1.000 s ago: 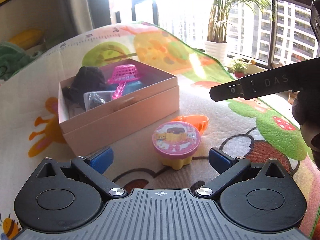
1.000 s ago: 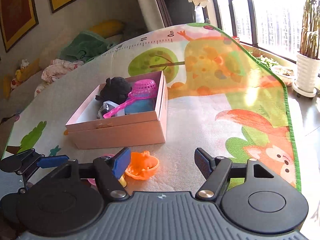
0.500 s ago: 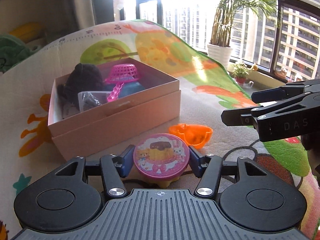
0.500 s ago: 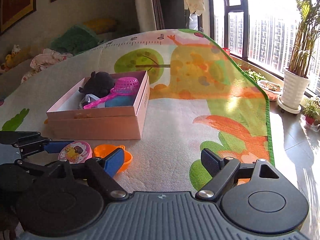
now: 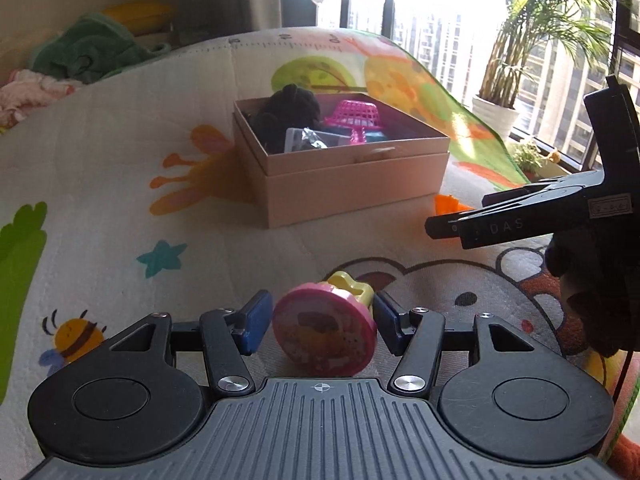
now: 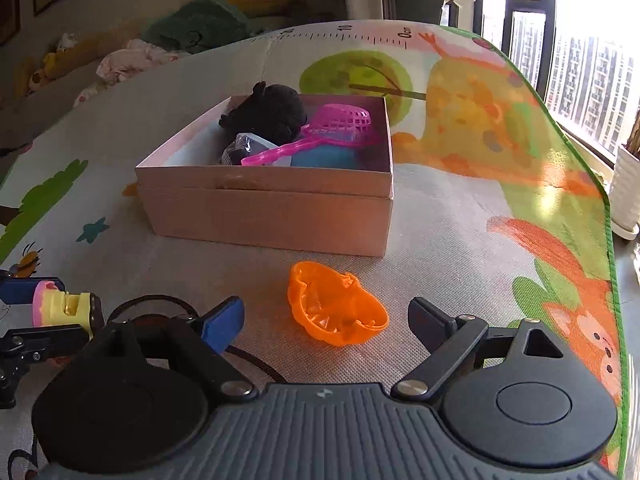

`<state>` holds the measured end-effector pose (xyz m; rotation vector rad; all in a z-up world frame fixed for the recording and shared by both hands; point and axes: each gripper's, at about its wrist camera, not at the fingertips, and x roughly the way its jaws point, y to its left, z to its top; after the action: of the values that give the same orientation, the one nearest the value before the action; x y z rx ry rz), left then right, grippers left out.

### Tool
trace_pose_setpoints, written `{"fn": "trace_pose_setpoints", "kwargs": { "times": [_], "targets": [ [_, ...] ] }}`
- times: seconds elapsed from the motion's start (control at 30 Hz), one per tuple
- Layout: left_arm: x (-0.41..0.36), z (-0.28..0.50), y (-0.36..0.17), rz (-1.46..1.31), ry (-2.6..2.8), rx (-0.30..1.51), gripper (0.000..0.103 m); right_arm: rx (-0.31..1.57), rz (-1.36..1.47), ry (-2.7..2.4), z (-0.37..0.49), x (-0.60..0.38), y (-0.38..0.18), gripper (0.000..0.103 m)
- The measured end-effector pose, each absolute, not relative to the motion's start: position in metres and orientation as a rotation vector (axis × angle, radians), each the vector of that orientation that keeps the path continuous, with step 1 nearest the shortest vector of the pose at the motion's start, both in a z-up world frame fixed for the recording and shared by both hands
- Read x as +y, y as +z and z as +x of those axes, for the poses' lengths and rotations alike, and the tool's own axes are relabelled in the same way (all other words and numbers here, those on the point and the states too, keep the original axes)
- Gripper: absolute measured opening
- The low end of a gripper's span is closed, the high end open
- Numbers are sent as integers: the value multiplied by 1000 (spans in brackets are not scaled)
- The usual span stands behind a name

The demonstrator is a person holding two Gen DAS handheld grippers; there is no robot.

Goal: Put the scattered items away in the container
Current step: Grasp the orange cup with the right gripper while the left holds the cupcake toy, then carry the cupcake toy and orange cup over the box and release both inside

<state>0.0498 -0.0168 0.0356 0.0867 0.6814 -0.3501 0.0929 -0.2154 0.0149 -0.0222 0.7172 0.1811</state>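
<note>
My left claw (image 5: 323, 322) is clamped on the pink toy (image 5: 325, 334), so I'd carry it level to the box (image 5: 340, 168). My right claw (image 6: 326, 318) is spread wide around the orange mould (image 6: 334, 308) on the play mat (image 6: 440, 248), so I'd centre first.

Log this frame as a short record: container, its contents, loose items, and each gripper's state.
container: pink box, lid off, on the play mat
contents: black plush, pink scoop, blue item, clear packet
loose items: orange mould on the mat, in front of the box
left gripper: shut on the pink and yellow stamp toy, tipped on its side
right gripper: open, jaws have just been opening, either side of the orange mould, not touching it
</note>
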Motion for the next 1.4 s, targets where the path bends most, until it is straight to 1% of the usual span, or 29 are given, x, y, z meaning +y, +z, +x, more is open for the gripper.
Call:
{"fn": "trace_pose_setpoints", "kwargs": {
  "times": [0.07,0.1,0.13,0.2,0.27,0.37,0.43,0.5,0.6,0.67,0.73,0.83,0.87,0.9,0.93,1.17,1.4],
  "targets": [
    [-17,50,35,80,-351,679,61,746,-12,167,103,-215,13,75],
    [-17,50,35,78,-353,677,61,765,-14,170,105,-214,12,63],
    [-17,50,34,75,-356,676,62,781,-17,176,107,-212,12,56],
    [-17,50,34,70,-362,672,68,783,-31,180,103,-210,13,56],
    [-17,49,34,70,-363,667,79,776,-49,178,96,-209,17,56],
    [-17,45,34,80,-366,663,87,768,-62,198,83,-209,24,56],
    [-16,44,32,86,-368,669,90,767,-74,212,74,-208,27,56],
    [-15,42,28,90,-365,681,90,764,-89,220,66,-206,29,56],
    [-13,41,20,84,-352,704,89,762,-96,240,54,-205,30,56],
    [-12,43,15,74,-338,711,83,764,-97,249,48,-205,30,56],
    [-12,45,14,65,-327,708,80,764,-101,249,45,-204,29,56],
    [-14,46,17,59,-332,699,69,767,-100,255,41,-202,28,56],
    [-15,46,18,62,-331,696,66,768,-98,259,40,-202,28,56],
    [-16,46,18,66,-328,694,66,769,-96,264,38,-201,28,56],
    [-17,46,19,69,-330,694,62,769,-96,267,37,-201,28,56],
    [-20,38,27,90,-325,675,60,746,-98,281,26,-199,33,56],
    [-27,19,48,150,-340,602,60,713,-105,282,14,-203,43,56]
  ]
}}
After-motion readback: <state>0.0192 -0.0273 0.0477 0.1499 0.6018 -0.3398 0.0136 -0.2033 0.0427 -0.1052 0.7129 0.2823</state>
